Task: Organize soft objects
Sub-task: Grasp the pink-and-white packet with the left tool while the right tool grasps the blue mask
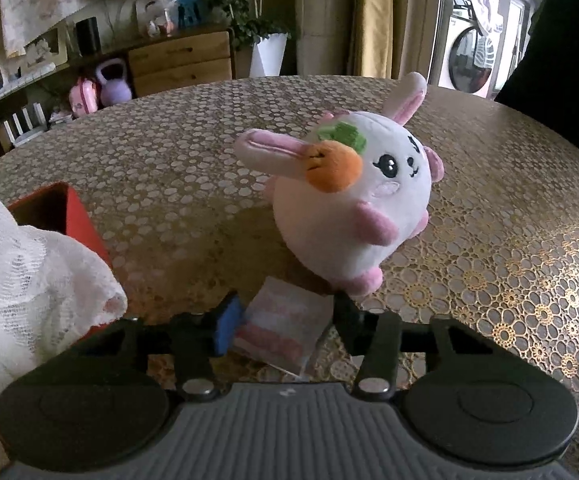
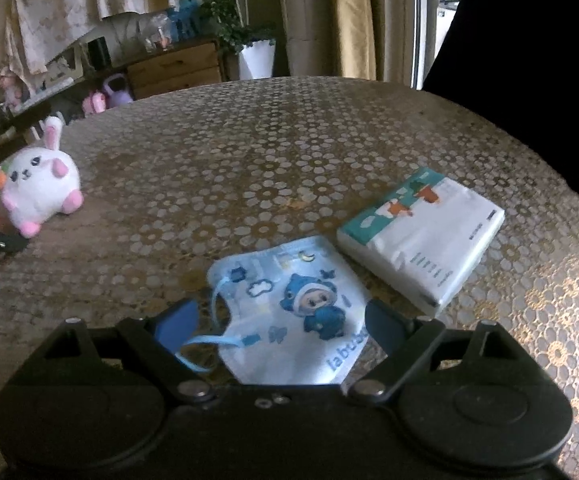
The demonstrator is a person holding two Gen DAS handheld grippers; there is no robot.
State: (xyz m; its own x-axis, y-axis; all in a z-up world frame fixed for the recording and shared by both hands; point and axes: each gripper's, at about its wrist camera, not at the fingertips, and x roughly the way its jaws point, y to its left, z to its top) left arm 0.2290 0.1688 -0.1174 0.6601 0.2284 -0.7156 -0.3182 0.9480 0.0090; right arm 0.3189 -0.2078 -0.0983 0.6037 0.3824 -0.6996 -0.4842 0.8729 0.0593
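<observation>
The left gripper (image 1: pixel 285 320) has its fingers (image 1: pixel 228 322) narrowed about a small pink-striped packet (image 1: pixel 279 330) lying on the bench (image 1: pixel 169 184), though whether the pads press it I cannot tell; just past it stands a white plush rabbit (image 1: pixel 353 204), with a red box (image 1: pixel 81 220) and white lace cloth (image 1: pixel 29 280) to the left. The right gripper (image 2: pixel 281 320) holds its fingers (image 2: pixel 177 324) wide either side of a blue cartoon face mask (image 2: pixel 289 312), a tissue pack (image 2: pixel 421 236) just beside it.
</observation>
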